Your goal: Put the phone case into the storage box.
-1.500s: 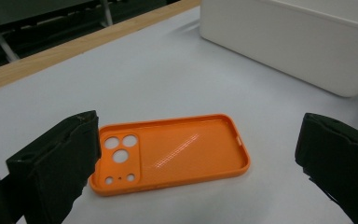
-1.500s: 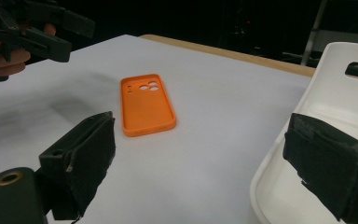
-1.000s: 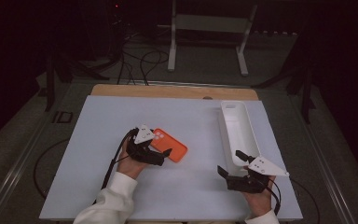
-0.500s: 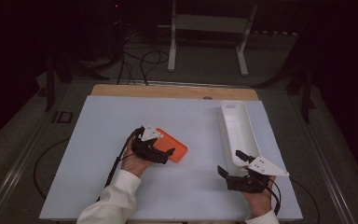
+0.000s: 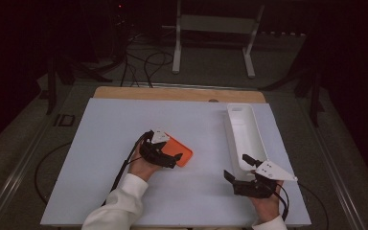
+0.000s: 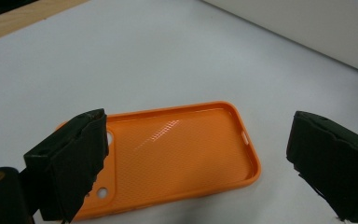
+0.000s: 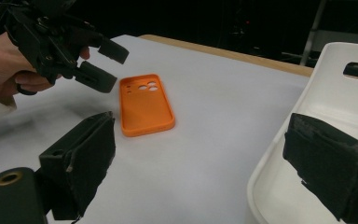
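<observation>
— Orange, soft-looking and moulded: is that a rubbery orange phone case (image 6: pixel 177 154) lying on the pale blue-white tabletop (image 5: pixel 124 124)?

— Yes. It lies flat with its hollow inside facing up and its camera cut-outs showing, left of the tabletop's middle.

— Where is the left gripper (image 5: pixel 168 157)?

— Right over the case's near end, in the person's left hand (image 5: pixel 141 166). In the left gripper view its black padded fingers (image 6: pixel 72 161) are spread wide, one on each side of the case, grasping nothing. Whether they touch the case I cannot tell.

— And the other one?

— The right gripper (image 5: pixel 239 168) sits near the front right of the tabletop, held in the right hand (image 5: pixel 267 206). Its fingers (image 7: pixel 86 161) are released too, wide apart. One of them is just beside the near end of a long white plastic tray (image 5: pixel 242 134), which runs lengthwise along the right side of the tabletop.

— How far is the case from the tray?

— Well apart, with bare tabletop between them.
</observation>
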